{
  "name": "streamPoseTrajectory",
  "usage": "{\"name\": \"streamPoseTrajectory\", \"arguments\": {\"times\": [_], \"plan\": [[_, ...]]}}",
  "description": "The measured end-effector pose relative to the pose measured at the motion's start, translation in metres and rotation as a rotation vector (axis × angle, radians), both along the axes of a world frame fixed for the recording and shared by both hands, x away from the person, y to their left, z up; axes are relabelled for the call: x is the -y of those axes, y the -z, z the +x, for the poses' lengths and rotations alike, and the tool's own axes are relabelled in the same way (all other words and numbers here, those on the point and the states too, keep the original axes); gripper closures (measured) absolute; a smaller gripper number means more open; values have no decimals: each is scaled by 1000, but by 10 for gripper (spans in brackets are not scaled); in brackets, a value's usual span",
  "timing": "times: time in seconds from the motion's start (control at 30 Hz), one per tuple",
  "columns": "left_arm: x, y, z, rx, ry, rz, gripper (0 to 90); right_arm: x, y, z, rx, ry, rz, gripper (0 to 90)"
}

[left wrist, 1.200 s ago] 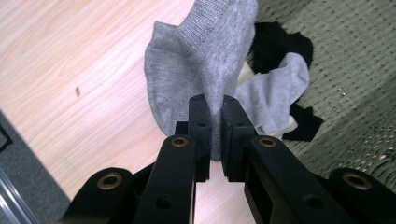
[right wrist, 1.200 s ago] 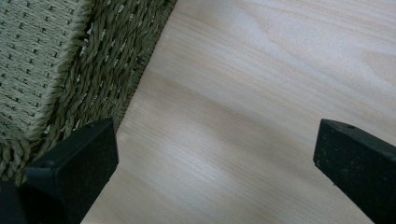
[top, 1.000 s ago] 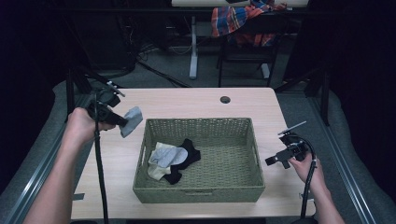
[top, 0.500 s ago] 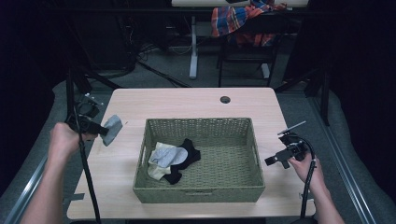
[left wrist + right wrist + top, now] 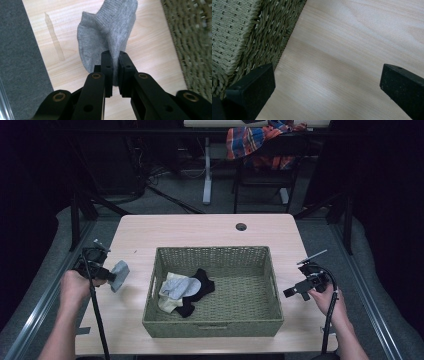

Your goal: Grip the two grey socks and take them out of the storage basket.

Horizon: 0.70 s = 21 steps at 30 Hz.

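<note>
Left gripper [image 5: 113, 58] has its black jaws pinched tight on a grey sock [image 5: 107, 32], soft ribbed knit, hanging limp over the pale wood-grain counter [image 5: 152, 50] just left of the woven basket [image 5: 212, 325]. Right gripper [image 5: 327, 82] sits with jaws spread wide, nothing between them, over bare counter beside the basket's coarse braided wall. Inside that rectangular wicker basket lies a little heap of socks [image 5: 182, 287]: grey, cream and black, crumpled together.
</note>
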<state>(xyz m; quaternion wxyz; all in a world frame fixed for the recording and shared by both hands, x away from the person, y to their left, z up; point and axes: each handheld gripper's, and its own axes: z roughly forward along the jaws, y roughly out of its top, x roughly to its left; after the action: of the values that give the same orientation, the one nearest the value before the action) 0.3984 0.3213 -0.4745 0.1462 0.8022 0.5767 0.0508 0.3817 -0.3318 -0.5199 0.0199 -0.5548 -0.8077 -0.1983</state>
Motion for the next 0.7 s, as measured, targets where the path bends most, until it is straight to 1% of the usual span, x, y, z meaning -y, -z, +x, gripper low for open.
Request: {"name": "streamPoseTrajectory", "arguments": {"times": [0.07,0.23,0.27,0.3,0.4,0.5,0.53,0.57,0.6,0.63,0.67,0.7], "plan": [[-1,8,0,-5,-9,-5,850,0,0,0,0,-1,0,0],[1,26,0,-36,-12,-12,850,1,-1,1,-9,-16,-4,0],[2,30,0,-39,-14,-11,850,0,0,0,0,0,0,0],[3,33,1,-47,-16,-14,850,0,0,0,-1,0,0,0],[5,39,2,-65,-12,-12,847,1,0,0,0,-3,-1,0],[6,43,3,-79,-10,-30,827,0,0,0,2,-2,0,0],[5,43,2,-82,-8,-35,813,1,0,0,2,-2,-1,0],[5,42,2,-86,-8,-42,786,1,-1,0,-5,-17,-5,0],[4,42,1,-91,-8,-50,755,1,-1,0,4,-2,-1,0],[3,40,1,-94,-10,-55,718,1,-1,0,4,-4,1,0],[1,38,0,-95,-15,-58,658,2,-2,0,-7,-23,-6,0],[0,35,-1,-93,-22,-56,593,1,0,0,7,-1,11,0]]}}
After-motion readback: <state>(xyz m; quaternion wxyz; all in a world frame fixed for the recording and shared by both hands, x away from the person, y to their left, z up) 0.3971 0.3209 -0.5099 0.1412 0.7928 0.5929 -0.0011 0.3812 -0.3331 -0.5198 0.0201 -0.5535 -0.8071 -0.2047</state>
